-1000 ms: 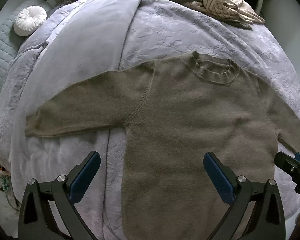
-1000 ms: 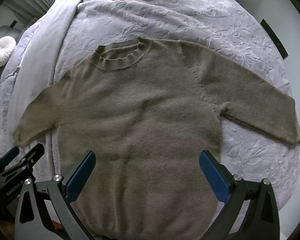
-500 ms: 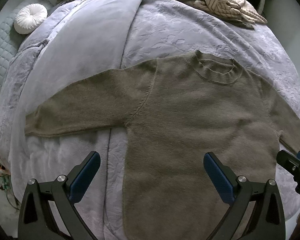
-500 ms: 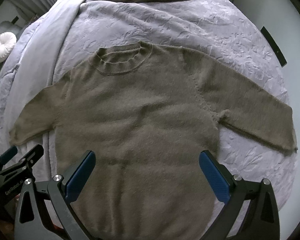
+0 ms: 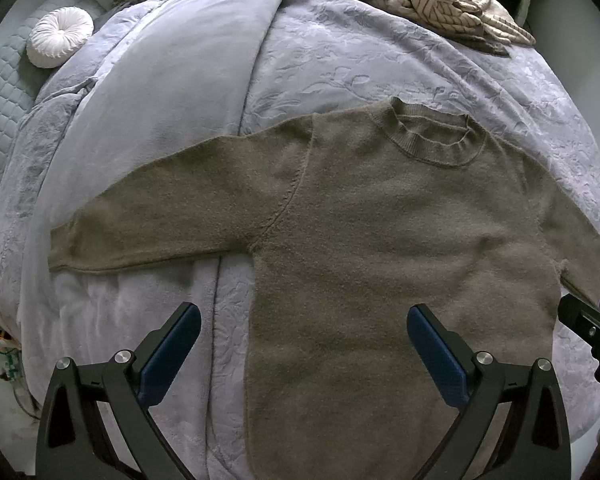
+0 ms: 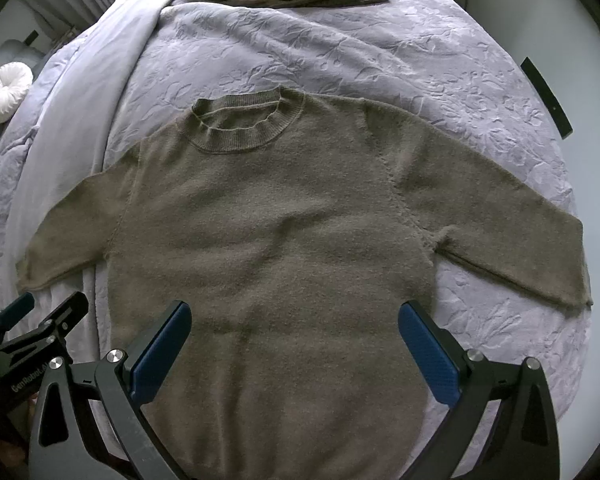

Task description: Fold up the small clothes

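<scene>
The left gripper (image 5: 303, 320) has two black fingers built as open triangular frames, each with a cut-out window near the base. Flat royal-blue pads (image 5: 168, 356) line the inner faces, long and round-ended. Bright silver round-headed screws sit on each finger, two per side, at 7 and 5 o'clock in its own view. The right gripper (image 6: 294, 318) is the same make: black frames, silver screws, blue pads (image 6: 428, 356) with a fine dotted texture. In the right wrist view the left gripper shows side-on at 8 o'clock, with small silver screws and white lettering on its black body, partly legible as "GenRobot.AI"
</scene>
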A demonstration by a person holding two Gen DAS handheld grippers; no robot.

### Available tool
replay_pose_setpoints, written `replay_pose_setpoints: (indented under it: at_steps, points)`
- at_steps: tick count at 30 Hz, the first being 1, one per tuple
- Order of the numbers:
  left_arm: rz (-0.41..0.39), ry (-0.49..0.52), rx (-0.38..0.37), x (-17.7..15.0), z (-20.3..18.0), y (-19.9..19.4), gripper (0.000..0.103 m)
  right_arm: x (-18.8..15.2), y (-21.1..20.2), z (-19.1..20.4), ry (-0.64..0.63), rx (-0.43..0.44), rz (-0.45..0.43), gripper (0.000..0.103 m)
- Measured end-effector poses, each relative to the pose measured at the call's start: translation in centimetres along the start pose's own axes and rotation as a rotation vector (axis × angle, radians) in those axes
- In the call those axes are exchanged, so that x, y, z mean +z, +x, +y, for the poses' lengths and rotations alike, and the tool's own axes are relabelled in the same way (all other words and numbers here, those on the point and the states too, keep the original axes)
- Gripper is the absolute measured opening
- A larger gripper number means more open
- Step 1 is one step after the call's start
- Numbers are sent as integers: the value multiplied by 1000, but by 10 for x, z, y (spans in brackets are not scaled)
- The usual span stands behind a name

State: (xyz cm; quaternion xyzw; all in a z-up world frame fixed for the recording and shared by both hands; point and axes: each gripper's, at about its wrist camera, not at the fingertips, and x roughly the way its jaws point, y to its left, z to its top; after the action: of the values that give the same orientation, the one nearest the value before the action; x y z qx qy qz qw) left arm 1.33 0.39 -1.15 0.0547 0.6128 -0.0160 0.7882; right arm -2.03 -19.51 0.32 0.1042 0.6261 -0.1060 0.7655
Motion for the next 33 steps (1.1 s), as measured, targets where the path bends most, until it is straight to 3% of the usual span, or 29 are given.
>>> replay_pose_setpoints:
  at_steps: [33]
  points:
    - [36,-22,4,-8,8,22,103,-5,26,5,-7,-15,53,103]
